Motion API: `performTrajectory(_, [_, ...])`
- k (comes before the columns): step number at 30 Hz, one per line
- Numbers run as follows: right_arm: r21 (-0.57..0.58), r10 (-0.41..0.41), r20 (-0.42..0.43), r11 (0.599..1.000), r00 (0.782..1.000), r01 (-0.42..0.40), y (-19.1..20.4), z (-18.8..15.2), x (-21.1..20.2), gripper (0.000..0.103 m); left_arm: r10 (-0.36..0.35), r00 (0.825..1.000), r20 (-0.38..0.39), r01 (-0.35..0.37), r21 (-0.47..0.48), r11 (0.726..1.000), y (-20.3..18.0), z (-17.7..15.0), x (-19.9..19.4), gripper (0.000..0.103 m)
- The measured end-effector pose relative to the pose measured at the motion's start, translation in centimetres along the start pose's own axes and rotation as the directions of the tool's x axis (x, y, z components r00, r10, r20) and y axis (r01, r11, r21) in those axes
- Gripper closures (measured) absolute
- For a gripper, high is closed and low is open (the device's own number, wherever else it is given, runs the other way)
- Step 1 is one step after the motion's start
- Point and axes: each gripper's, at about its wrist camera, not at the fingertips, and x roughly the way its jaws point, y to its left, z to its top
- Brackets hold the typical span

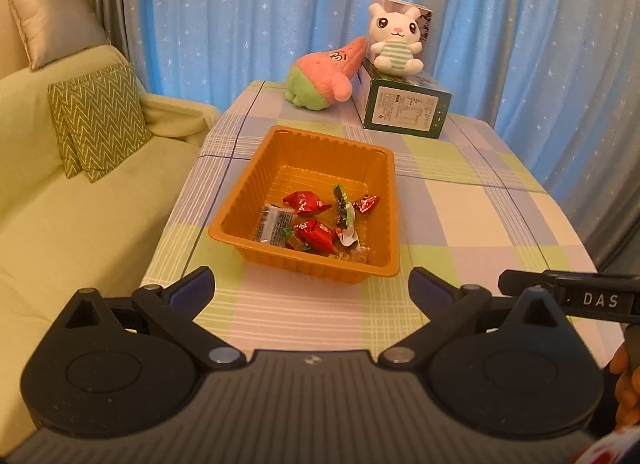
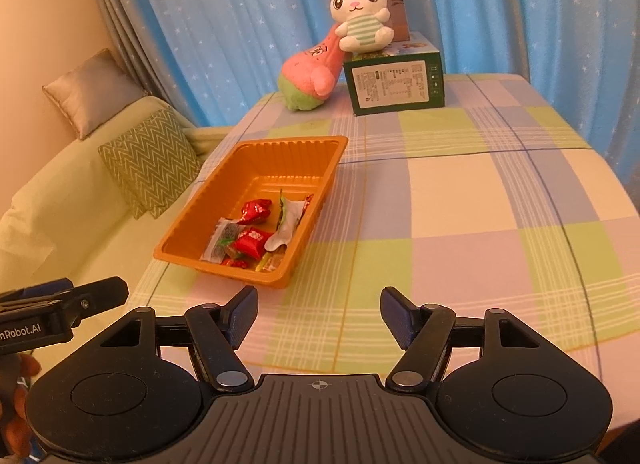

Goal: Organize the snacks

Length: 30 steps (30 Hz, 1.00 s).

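Observation:
An orange plastic tray sits on the checked tablecloth and also shows in the right wrist view. Several wrapped snacks lie in its near half: red candies, a clear printed packet and a green and white wrapper. My left gripper is open and empty, just short of the tray's near rim. My right gripper is open and empty over the cloth, right of the tray. Each gripper shows at the edge of the other's view.
A green box stands at the table's far side with a white bunny plush on it and a pink and green plush leaning beside it. A sofa with cushions borders the table's left edge. Blue curtains hang behind.

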Motion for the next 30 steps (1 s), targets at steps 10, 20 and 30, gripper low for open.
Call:
performTrajectory(10, [-0.012, -0.003, 0.013, 1.000, 1.000, 0.003, 0.4, -1.7, -3.4, 0.030, 0.047, 0.999, -0.003, -0.047, 0.042, 0.998, -2.0, -1.5, -2.2, 0.001])
performTrajectory(20, [-0.032, -0.022, 0.038, 0.999, 0.999, 0.023, 0.7, -3.0, -6.0, 0.029, 0.059, 0.998, 0.009, -0.059, 0.078, 0.995, -3.4, -2.5, -4.2, 0.001])
performTrajectory(30, [-0.048, -0.031, 0.055, 0.998, 0.998, 0.034, 0.9, -3.9, -7.9, 0.029, 0.051, 0.998, 0.029, -0.053, 0.093, 0.994, -4.1, -3.1, -5.9, 0.000])
